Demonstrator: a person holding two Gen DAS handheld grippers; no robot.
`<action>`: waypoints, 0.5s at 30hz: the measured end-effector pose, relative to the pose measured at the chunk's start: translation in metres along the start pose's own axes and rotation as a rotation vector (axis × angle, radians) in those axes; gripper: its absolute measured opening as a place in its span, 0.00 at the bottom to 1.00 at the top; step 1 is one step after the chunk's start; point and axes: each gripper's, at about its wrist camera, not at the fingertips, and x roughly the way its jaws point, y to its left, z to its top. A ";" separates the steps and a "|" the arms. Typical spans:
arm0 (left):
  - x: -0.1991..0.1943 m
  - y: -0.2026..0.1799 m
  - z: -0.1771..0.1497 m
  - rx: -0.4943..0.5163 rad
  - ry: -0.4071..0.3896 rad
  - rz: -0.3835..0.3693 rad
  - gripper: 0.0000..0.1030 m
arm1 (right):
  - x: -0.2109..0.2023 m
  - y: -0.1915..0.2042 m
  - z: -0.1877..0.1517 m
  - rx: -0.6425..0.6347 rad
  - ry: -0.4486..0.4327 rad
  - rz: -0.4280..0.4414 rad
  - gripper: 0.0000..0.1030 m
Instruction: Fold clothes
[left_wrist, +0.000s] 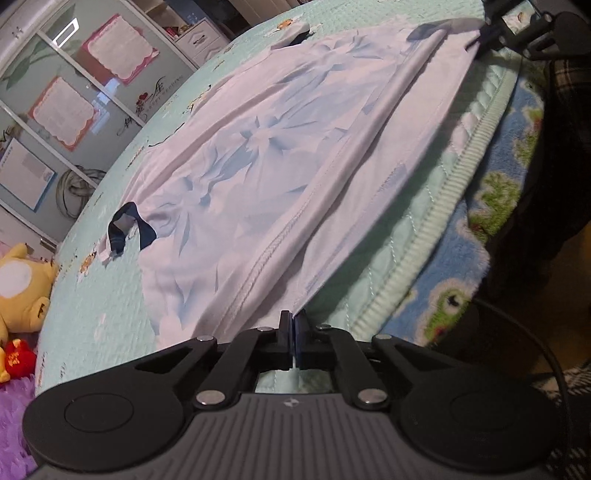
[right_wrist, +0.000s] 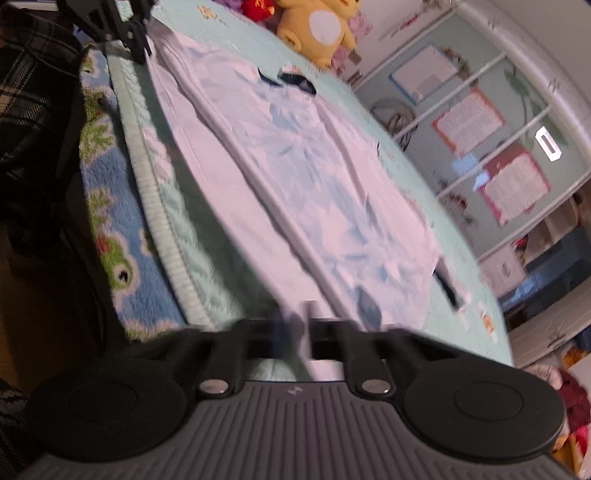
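Left tongs (left_wrist: 293, 321) and right tongs (right_wrist: 304, 317) clamped on opposite corners of white shirt (left_wrist: 280, 147), hem stretched between them

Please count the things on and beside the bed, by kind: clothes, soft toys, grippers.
Clothes: 1, the white shirt
Soft toys: 2, the yellow plush and the red plush
Grippers: 2, the left gripper and the right gripper
Total: 5
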 end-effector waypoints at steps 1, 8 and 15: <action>-0.001 -0.002 -0.001 0.007 0.002 -0.003 0.01 | -0.002 0.001 -0.001 0.005 0.008 0.011 0.00; 0.001 -0.008 -0.003 0.060 0.000 0.032 0.01 | -0.006 0.002 -0.008 0.037 0.024 0.005 0.00; 0.001 -0.015 -0.009 0.121 0.004 0.100 0.01 | -0.006 -0.003 -0.016 -0.009 0.015 -0.072 0.28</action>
